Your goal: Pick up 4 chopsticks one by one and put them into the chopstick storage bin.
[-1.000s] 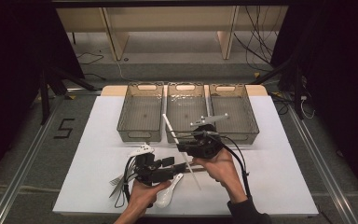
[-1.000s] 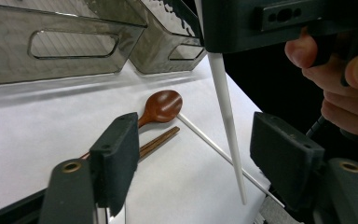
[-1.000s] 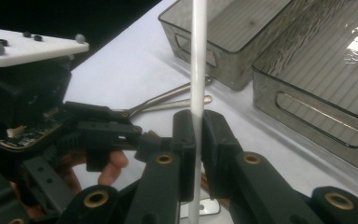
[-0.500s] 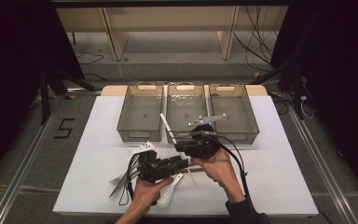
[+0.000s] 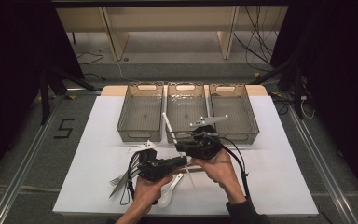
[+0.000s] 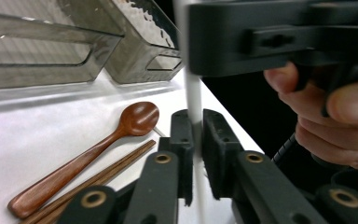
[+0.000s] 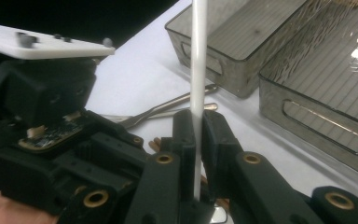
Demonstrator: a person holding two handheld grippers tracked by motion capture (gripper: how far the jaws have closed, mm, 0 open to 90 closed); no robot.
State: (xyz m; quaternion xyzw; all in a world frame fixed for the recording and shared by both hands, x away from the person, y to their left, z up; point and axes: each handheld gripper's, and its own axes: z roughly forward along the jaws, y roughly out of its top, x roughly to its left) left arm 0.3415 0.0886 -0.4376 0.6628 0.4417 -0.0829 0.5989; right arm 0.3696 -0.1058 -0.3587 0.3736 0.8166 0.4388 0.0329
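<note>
**Inspector:** What is the right hand-held gripper (image 5: 179, 144) doing?

**Assistant:** It is clamping a thin white stick (image 5: 169, 127) – its own view shows the stick (image 7: 198, 70) standing between the two black jaws, pads pressing on both sides. From the high view the stick is slanting up and away toward the front wall of the middle bin (image 5: 186, 100).

**Inspector:** And the left hand-held gripper (image 5: 182, 161)?

**Assistant:** Its jaws have just been closing, and they are now gripping the same white stick (image 6: 194, 107) lower down. The two grippers are sitting just beside each other above the table (image 5: 98, 140), the right one nearer the bins.

**Inspector:** What is lying near them?

**Assistant:** In the left gripper view a wooden spoon (image 6: 88, 154) is lying flat on the table with wooden chopsticks (image 6: 107, 175) just beside it. In the high view a white spoon (image 5: 170, 189) is resting at the left hand (image 5: 144, 189) – metal cutlery (image 5: 119, 179) lies further left. The three bins are standing side by side at the far edge.
</note>
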